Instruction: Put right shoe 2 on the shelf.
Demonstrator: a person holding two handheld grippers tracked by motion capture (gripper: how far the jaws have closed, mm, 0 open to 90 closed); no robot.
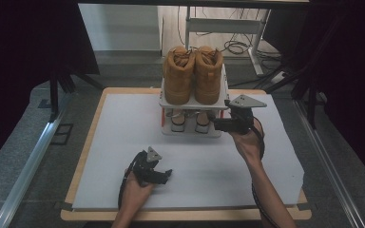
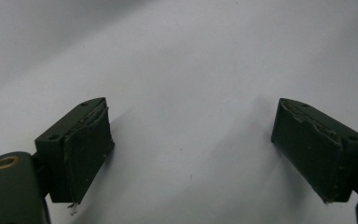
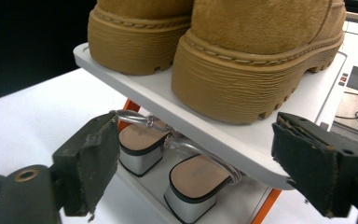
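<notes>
While your right gripper (image 3: 186, 163) gapes wide at the sandals (image 3: 168, 163), holding nothing | left gripper (image 2: 191, 154) wide open, seemingly grazing the table (image 2: 191, 70).

The black 2-jaw left gripper (image 1: 164, 175) sits low, jaws wide apart; the black 2-jaw right gripper (image 1: 215, 122) is raised, jaws spread.

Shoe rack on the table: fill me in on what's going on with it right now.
A person works at a white table with a gripper in each hand. The right gripper is held at the front right corner of a small two-level shoe rack, open, its fingers holding nothing and aimed at the pair of heeled sandals on the lower level. A pair of tan boots stands on the top shelf. The left gripper rests low on the table near the person, open and empty.
</notes>
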